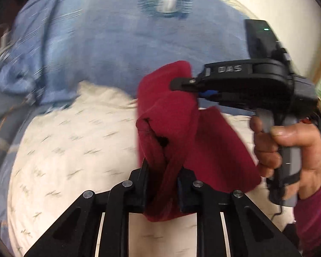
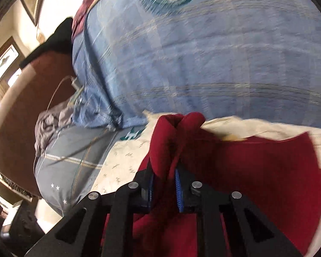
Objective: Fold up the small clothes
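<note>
Two black two-finger grippers clamped on one dark red fleece garment. Left gripper pinching a bunched fold between its pads; right gripper likewise biting a gathered ridge of the same cloth between blue ribbed pads. Garment raised off the cream patterned quilt, stretched between both tools. Right hand wrapped round the grey handle. Beyond, blurred blue checked bedsheet.
</note>
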A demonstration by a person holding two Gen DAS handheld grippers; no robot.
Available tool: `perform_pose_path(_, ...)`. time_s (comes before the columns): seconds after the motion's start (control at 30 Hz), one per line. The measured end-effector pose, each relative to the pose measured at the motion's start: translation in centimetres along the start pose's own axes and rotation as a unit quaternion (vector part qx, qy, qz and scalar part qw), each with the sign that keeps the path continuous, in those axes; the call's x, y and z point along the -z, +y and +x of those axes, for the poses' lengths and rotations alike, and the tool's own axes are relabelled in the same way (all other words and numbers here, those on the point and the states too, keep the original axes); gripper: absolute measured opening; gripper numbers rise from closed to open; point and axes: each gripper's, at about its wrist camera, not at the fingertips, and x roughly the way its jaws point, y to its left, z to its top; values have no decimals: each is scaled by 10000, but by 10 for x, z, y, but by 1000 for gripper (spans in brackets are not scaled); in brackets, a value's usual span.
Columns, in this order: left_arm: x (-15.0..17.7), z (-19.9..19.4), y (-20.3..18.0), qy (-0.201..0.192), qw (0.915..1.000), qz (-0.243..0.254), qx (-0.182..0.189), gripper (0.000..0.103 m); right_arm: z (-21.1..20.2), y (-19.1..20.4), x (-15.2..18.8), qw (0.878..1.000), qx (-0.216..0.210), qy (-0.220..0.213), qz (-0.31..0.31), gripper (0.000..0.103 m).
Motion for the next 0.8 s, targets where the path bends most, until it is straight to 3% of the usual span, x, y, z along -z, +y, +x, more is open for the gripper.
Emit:
perform_pose_path(0.27, -6, 49, -90, 361, 9949, 780, 538, 18, -57, -92, 4, 9955, 746, -323, 490, 15)
perform_pose_path(0.43, 11, 106, -114, 971, 9905, 758, 618, 17, -39, -155, 30, 9869, 1072, -35, 1202, 15)
perform_pose_path(0.5, 18, 112, -118, 995, 9898, 810, 624, 20, -33, -168, 41, 9849, 1016, 57, 1400, 17)
perform_pose_path(0.53, 19, 108, -118, 956, 9896, 863, 646, 24, -35, -170, 44, 9843, 922, 13, 1507, 24)
perform_pose_path(0.6, 15, 99, -111, 1038, 9861, 852, 983, 52, -49, -172, 49, 9813, 625, -155, 1813, 30)
perform_pose_path(0.67, 11, 83, -98, 1093, 9837, 729, 1224, 64, -67, -165, 56, 9805, 315, -336, 1912, 59)
perform_pose_path(0.73, 10, 58, -84, 848, 9879, 813, 1011, 64, -81, -150, 65, 9833, 166, -411, 1767, 70)
perform_pose_path(0.8, 11, 38, -69, 648, 9918, 883, 664, 64, -85, -133, 76, 9871, 151, -305, 1566, 74)
